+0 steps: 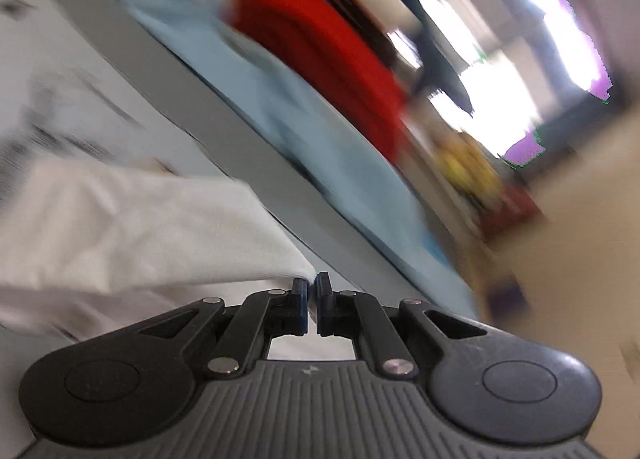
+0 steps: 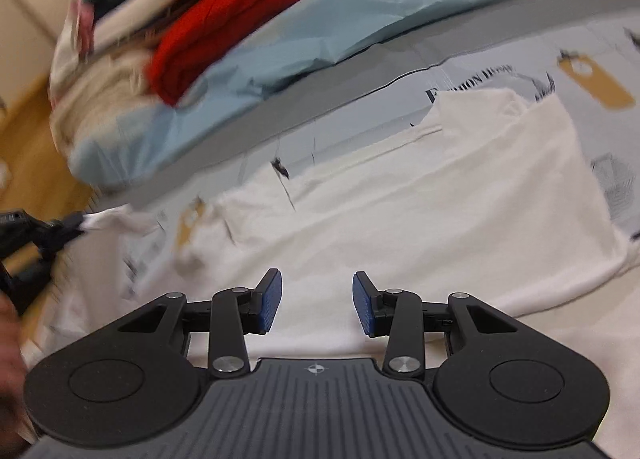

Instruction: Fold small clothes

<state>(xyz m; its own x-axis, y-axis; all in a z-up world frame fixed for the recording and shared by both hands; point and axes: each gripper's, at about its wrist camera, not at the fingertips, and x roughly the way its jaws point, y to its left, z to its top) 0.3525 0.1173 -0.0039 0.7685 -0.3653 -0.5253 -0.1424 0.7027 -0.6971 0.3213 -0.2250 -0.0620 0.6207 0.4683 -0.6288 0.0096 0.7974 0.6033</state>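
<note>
blurred bed [image 2: 360,71], left tool [image 1: 311,291] pinching white garment [image 2: 440,211] corner, right tool [image 2: 317,299] apart

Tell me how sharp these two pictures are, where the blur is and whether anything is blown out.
Left wrist view: heavy motion smear over the red garment and light blue cloth; the windows are blown out with purple fringing; only the left gripper is crisp. Right wrist view: the white garment and right gripper are fairly sharp, the clothes pile smeared; fisheye bending throughout.
</note>
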